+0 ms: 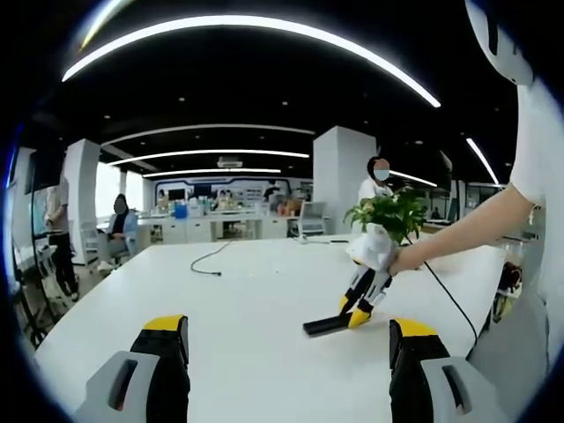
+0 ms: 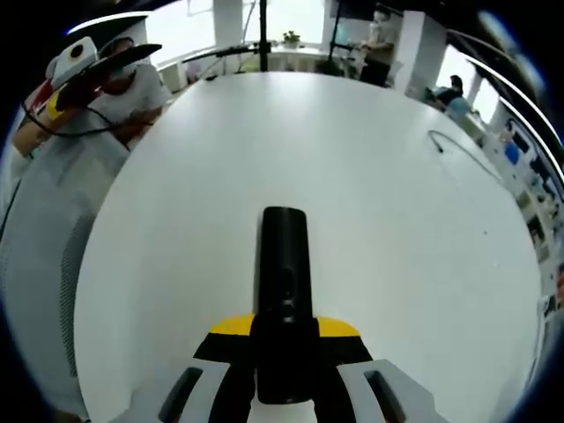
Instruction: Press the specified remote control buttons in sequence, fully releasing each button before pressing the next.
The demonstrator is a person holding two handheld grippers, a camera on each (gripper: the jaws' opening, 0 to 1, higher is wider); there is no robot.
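two grippers are at work here. our right gripper [image 2: 284, 352] has its jaws closed tight on the near end of the black remote [image 2: 284, 282], and the rest of the remote sticks out flat over the white tabletop [image 2: 370, 176]. in the left gripper view we see that right gripper [image 1: 359, 304] across the tabletop [image 1: 247, 300], with the remote [image 1: 324, 325] lying low on the top or just above it; we cannot tell if it touches. our left gripper [image 1: 286, 352] is wide open and holds nothing. it hangs over the tabletop, well apart from the remote.

we think a few things could go wrong. the remote is held only at one end, so a hard push on a button could tip it or make it slip out. the left gripper has far to go, so it could hit the wrong button. it could also stay down too long and spoil the order.

the tabletop is big, white and smooth. a thin cable [image 1: 210, 260] lies on it far off, and a small green plant [image 1: 388, 216] shows behind the right gripper. the room is a big office with long ceiling lights [image 1: 247, 26], desks and some people.
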